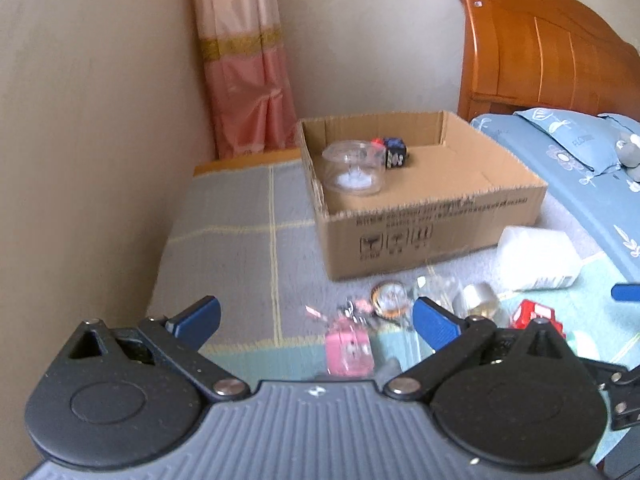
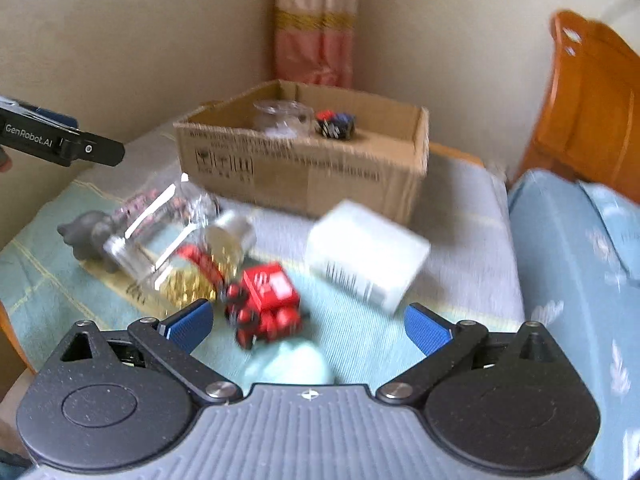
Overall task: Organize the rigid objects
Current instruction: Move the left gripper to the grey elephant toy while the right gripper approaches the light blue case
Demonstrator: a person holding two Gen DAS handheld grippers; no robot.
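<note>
Two items sit in the cardboard box (image 1: 436, 216) against the wall corner: one clear round container (image 1: 354, 166) and one dark cube (image 1: 395, 152), leaving most of its floor bare. Open checked cloth (image 1: 240, 240) lies left of the box; the blue bedding (image 1: 580, 168) hems in its right. Loose in front lie one white box (image 2: 366, 254), one red toy truck (image 2: 266, 304), one clear jar (image 2: 160, 232), one grey animal figure (image 2: 90, 236) and one pink toy (image 1: 348, 348). Left gripper (image 1: 316, 318) and right gripper (image 2: 308, 320) both hover with jaws spread wide, holding nothing.
</note>
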